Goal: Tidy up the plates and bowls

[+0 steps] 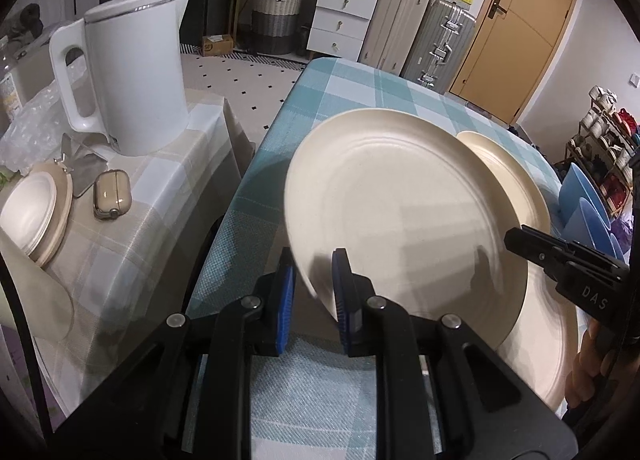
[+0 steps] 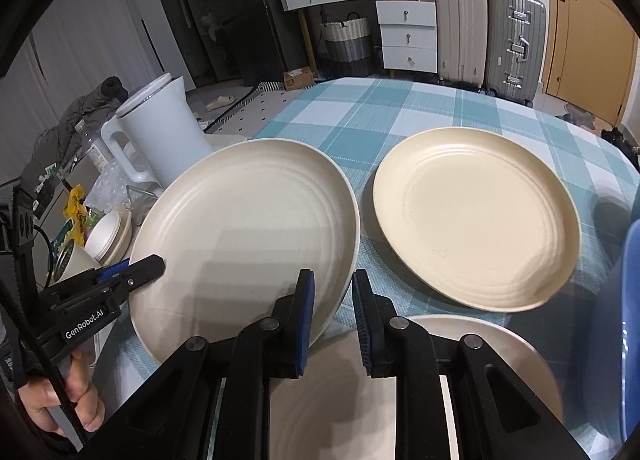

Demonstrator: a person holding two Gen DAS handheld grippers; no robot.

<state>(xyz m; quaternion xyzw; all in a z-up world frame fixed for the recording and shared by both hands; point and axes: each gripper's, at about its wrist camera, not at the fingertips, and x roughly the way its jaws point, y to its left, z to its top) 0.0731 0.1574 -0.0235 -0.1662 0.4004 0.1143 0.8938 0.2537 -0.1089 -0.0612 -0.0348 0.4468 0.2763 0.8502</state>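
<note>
My left gripper (image 1: 314,292) has its jaws around the near rim of a large cream plate (image 1: 400,220), which hangs tilted above the checked table (image 1: 340,100); a small gap still shows beside the rim. The same plate (image 2: 248,236) shows in the right wrist view, with the left gripper (image 2: 136,268) at its left edge. My right gripper (image 2: 332,320) has its jaws on either side of that plate's right rim, slightly apart. A yellower plate (image 2: 476,216) lies flat on the table, and another cream plate (image 2: 480,360) lies under my right gripper.
A white kettle (image 1: 132,72) stands on a beige side table (image 1: 140,240) at left, with stacked small bowls (image 1: 32,216) and an earbud case (image 1: 112,196). Blue dishes (image 1: 584,204) stand at the right edge. Suitcases and drawers lie beyond the table.
</note>
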